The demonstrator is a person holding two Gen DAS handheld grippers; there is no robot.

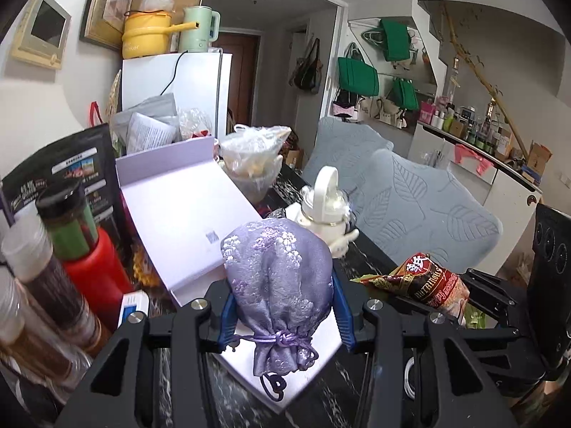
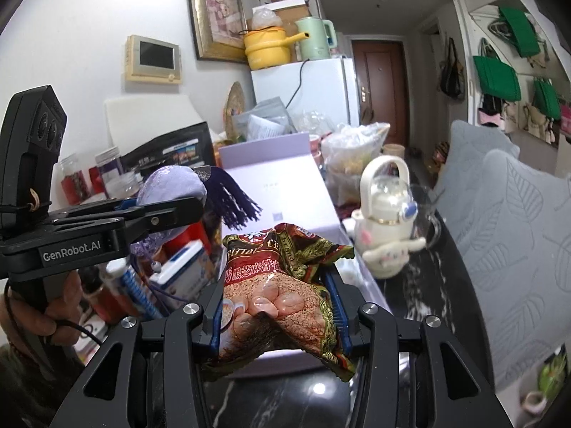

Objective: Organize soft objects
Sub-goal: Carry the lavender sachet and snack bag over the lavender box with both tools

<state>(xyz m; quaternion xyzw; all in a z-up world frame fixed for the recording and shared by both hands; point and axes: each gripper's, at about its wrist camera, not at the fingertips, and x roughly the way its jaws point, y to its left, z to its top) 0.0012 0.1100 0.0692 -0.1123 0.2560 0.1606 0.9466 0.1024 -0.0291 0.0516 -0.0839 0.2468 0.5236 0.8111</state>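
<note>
Cluttered counter [image 1: 371,260]; pouch [image 1: 278,285], snack bag [image 2: 282,296] clamped above.

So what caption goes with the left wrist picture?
Left gripper fingers squeezing a purple pouch above a white box.

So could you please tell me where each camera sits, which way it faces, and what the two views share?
Left wrist: on the left gripper, facing along the fingers at the held purple pouch, the table beyond; right gripper at right.
Right wrist: on the right gripper, facing the held snack bag; left gripper and a hand at left.
Shared: pouch, snack bag, lilac box, white bottle, fridge.
</note>
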